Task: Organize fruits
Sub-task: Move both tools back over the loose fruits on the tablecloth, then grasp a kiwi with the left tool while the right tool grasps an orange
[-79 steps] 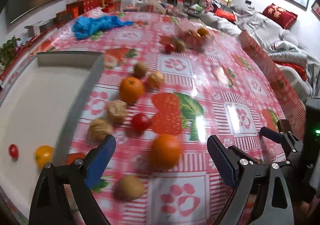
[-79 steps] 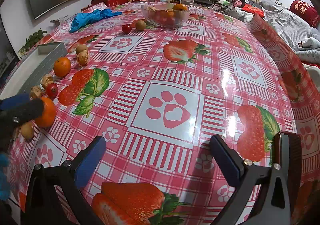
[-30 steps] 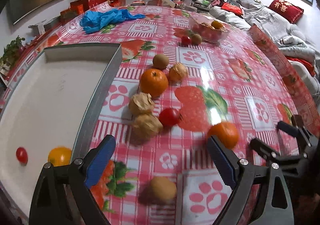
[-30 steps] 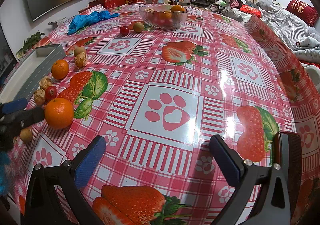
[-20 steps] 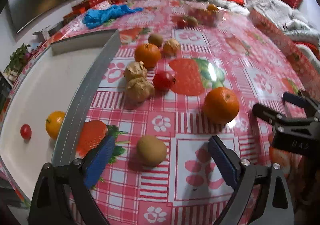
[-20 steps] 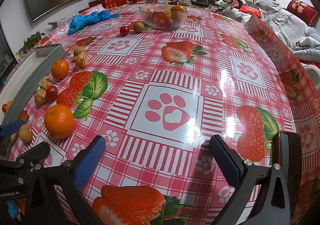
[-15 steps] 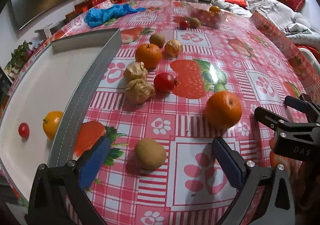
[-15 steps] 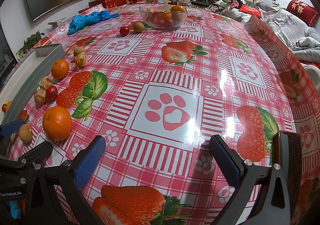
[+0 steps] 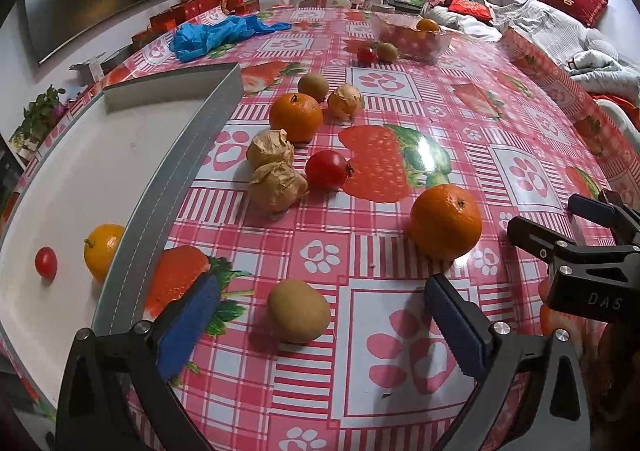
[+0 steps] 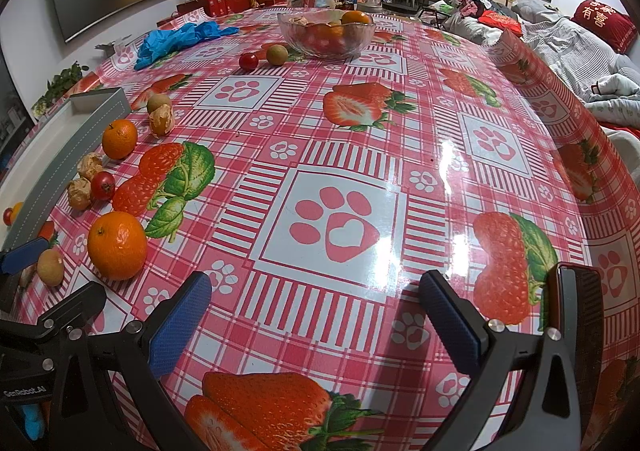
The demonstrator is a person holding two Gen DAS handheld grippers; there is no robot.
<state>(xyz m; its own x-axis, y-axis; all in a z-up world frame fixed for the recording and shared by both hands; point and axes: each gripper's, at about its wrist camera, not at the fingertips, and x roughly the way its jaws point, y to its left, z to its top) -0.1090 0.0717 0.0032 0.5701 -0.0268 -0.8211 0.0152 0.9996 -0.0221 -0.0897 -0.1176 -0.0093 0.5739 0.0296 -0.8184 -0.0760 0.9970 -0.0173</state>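
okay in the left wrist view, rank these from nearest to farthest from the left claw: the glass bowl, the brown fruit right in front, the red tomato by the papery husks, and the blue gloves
From the left claw:
1. Brown fruit, just ahead, between the open fingers.
2. Red tomato, mid-table, right of the husked fruits.
3. Blue gloves, far left, and glass bowl, far right: too close to call.

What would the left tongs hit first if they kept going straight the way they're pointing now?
Most likely the brown kiwi-like fruit, which lies on the tablecloth between the open fingers of the left tongs, a little left of centre. Nothing else shows in front of it, though depth is hard to judge through the fisheye.
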